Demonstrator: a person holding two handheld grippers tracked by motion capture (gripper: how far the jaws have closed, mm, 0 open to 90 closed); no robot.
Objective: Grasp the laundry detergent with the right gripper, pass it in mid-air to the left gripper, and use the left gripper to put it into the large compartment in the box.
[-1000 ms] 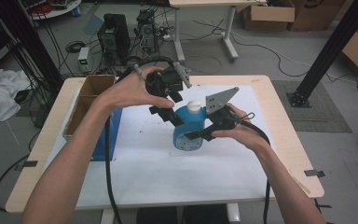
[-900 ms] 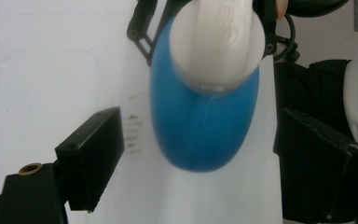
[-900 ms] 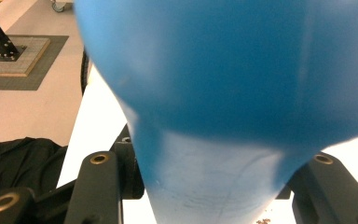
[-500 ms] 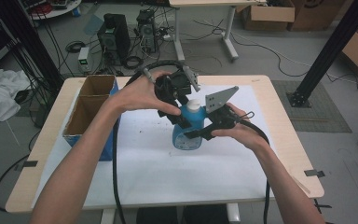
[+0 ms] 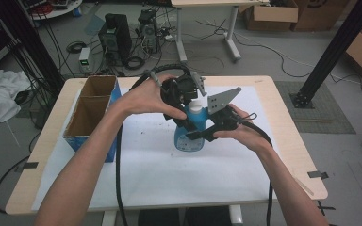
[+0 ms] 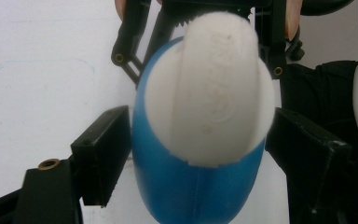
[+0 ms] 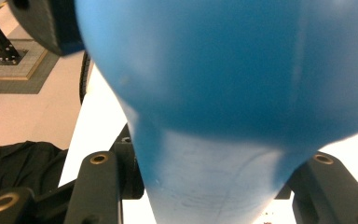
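Over the white cap (image 6: 214, 88) the left gripper (image 5: 181, 96) has just been closing, its jaws flanking the cap, not yet pressing. The right gripper (image 5: 217, 127) clamps the blue bottle (image 5: 188, 134), upright mid-table (image 5: 264, 155). An off-centre bite could slip off the cap — or tip the bottle.

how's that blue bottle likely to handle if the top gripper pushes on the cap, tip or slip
The blue bottle looks like smooth plastic, so probably slippery. It is tall, so a sideways push on the white cap could tip it, though the right gripper clamps its body. The left gripper has been closing around the cap.
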